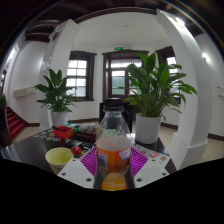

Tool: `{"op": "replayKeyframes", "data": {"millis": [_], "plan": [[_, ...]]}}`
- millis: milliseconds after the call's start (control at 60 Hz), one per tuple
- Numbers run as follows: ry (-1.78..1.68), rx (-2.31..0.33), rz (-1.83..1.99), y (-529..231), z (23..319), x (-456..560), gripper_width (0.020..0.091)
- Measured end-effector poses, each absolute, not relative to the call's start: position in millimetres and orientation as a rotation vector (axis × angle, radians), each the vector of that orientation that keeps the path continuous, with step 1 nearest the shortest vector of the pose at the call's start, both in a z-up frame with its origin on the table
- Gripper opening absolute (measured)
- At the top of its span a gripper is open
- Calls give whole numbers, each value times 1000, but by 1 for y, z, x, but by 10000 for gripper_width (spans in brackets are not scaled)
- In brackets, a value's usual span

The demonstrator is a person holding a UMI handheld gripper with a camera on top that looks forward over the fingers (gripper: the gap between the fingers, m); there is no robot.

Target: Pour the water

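Fingers (113,170): pink pads either side of a bottle (113,150), clamped on its lower body. Bottle: clear plastic, orange liquid in the lower part, upright, long axis vertical, neck pointing up. Cup (59,157): yellow-green, just left of the fingers on the worktop (25,150), dark and glossy. Beyond: two potted plants (152,92), white columns, dark-framed windows (78,75), white walls.
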State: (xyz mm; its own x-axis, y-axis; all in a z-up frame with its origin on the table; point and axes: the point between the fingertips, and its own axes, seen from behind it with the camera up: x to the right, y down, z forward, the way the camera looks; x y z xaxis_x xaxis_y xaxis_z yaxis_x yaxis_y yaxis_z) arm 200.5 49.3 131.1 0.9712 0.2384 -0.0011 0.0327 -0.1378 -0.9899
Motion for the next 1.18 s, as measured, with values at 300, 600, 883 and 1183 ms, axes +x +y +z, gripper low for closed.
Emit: {"op": "replayKeyframes", "data": {"millis": [300,600,883,1183], "plan": [[-92,-1775,145,23,128,221,841],[3,-1816,13,-88,126,217,841],[-13,-1775,-14,-133,164,173,851],[-37,-1766,33,-146,178,144,849]]}}
